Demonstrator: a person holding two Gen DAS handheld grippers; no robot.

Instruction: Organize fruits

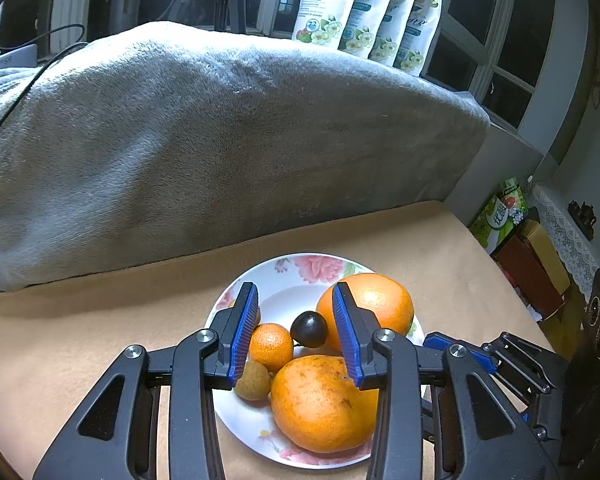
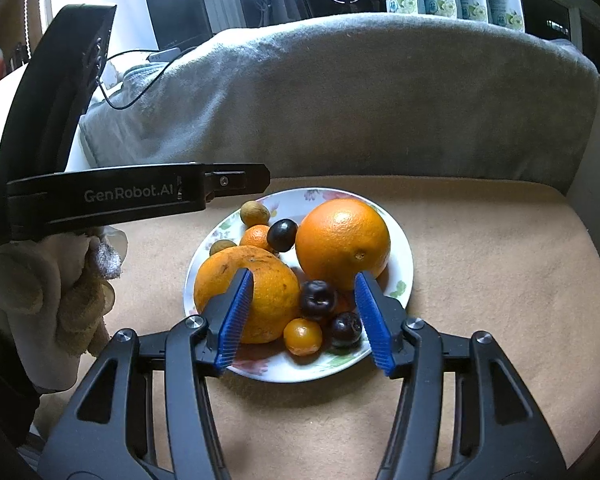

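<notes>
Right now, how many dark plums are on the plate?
3. One plum sits behind, between the small tangerine and the large orange; two lie in front. More may be hidden underneath.

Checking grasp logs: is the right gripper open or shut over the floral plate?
Open. The right gripper has its blue ribbed fingers spread wide above the white floral plate, holding nothing; fruit shows between them.

Both wrist cams close above plate (image 1: 284,276)
</notes>
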